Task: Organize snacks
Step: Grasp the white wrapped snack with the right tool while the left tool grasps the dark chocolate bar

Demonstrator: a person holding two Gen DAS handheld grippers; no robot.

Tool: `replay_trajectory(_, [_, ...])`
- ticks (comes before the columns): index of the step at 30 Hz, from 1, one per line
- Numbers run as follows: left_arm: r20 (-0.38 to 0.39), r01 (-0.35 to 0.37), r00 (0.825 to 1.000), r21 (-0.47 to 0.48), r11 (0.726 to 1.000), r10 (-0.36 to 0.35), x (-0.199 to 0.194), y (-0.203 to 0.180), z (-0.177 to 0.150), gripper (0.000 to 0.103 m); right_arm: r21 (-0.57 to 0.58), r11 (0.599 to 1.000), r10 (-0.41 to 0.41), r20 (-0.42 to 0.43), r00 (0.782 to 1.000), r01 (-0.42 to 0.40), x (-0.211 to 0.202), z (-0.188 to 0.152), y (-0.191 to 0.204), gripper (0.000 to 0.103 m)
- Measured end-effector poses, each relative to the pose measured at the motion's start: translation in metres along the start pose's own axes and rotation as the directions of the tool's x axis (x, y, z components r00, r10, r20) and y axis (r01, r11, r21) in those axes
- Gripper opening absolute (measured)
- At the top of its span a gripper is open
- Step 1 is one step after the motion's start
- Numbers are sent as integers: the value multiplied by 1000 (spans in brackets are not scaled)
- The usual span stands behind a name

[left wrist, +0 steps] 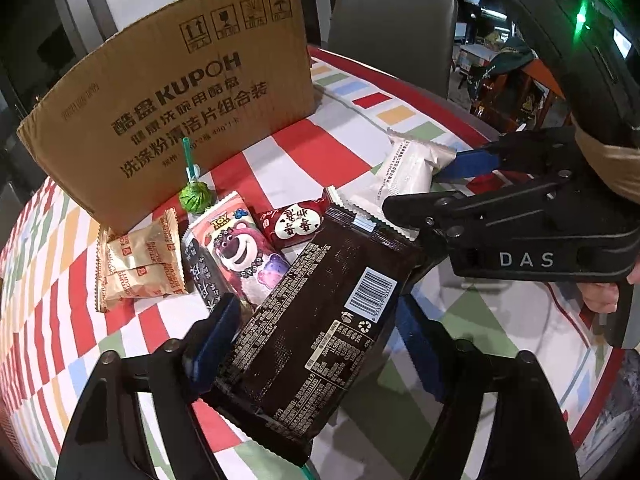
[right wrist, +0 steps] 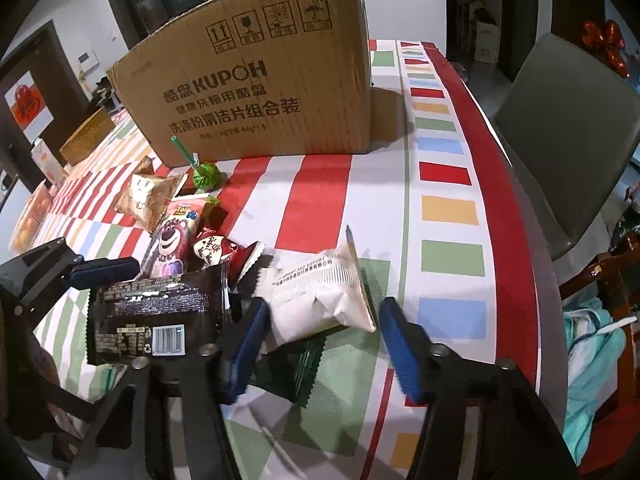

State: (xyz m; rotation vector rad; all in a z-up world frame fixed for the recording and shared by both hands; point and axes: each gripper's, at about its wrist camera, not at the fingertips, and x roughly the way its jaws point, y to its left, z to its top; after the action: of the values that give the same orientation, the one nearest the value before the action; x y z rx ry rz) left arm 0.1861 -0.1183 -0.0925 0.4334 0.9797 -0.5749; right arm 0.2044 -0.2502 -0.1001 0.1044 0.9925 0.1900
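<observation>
Straddling dark packet (left wrist: 316, 320) — left gripper (left wrist: 320, 336), white packet (right wrist: 320, 296) — right gripper (right wrist: 324, 340)

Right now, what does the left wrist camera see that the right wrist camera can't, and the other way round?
Only the left wrist view shows the right gripper's body marked DAS and a green light above it. Only the right wrist view shows a woven basket and a carton at the table's far left, plus a teal cloth beside the table. Both show the cardboard box, the dark brown packet, the white packet, the pink bear packet, the green lollipop and the grey chair.
</observation>
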Motion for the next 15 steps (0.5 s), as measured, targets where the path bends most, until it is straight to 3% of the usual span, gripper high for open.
replay_trajectory(6, [18, 34, 999, -37, 999, -34, -5, 1, -3, 56, -11, 1000, 4, 13, 1000, -4, -2, 0, 2, 43])
replay_trajectory(15, [39, 69, 997, -143, 987, -64, -11, 4, -11, 53, -24, 1000, -5, 40, 999, 6, -11, -2, 4, 39])
